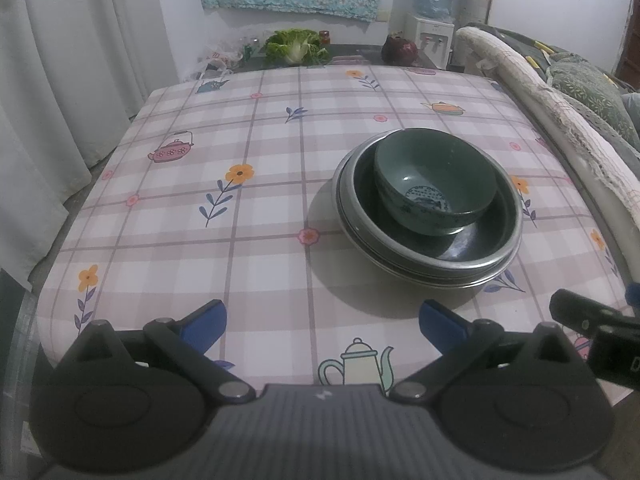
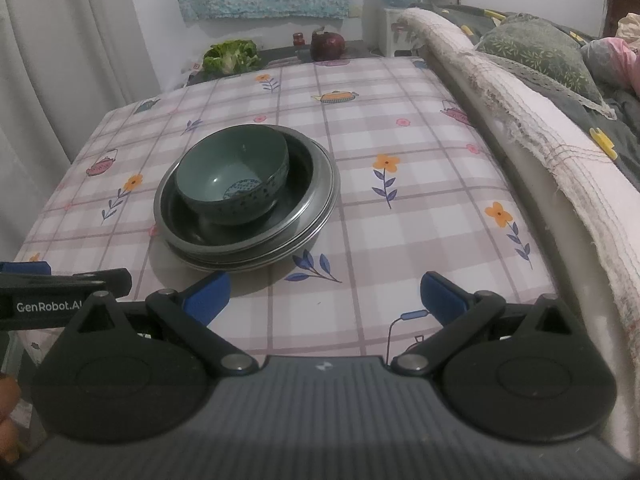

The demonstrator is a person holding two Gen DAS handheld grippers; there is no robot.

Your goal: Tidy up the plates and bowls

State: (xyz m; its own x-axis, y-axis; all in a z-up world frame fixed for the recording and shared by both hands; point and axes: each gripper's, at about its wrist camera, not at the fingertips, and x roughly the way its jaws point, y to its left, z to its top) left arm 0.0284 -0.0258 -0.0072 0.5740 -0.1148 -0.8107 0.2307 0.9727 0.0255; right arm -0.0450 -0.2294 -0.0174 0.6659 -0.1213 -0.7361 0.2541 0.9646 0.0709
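Observation:
A green bowl [image 1: 434,186] sits inside a stack of metal plates [image 1: 420,264] on the checked tablecloth. The same bowl [image 2: 232,172] and plates [image 2: 312,216] show in the right wrist view. My left gripper [image 1: 322,322] is open and empty, near the table's front edge, short of the stack and a little left of it. My right gripper [image 2: 324,296] is open and empty, short of the stack and to its right. The right gripper's body [image 1: 592,332] shows at the right edge of the left wrist view. The left gripper's body [image 2: 60,296] shows at the left of the right wrist view.
The table [image 1: 200,240] has a floral checked cloth. A lettuce [image 1: 296,46] and a dark red pot [image 1: 399,50] stand on a counter behind it. A padded bed rail [image 2: 520,128] runs along the right side. White curtains [image 1: 60,80] hang at the left.

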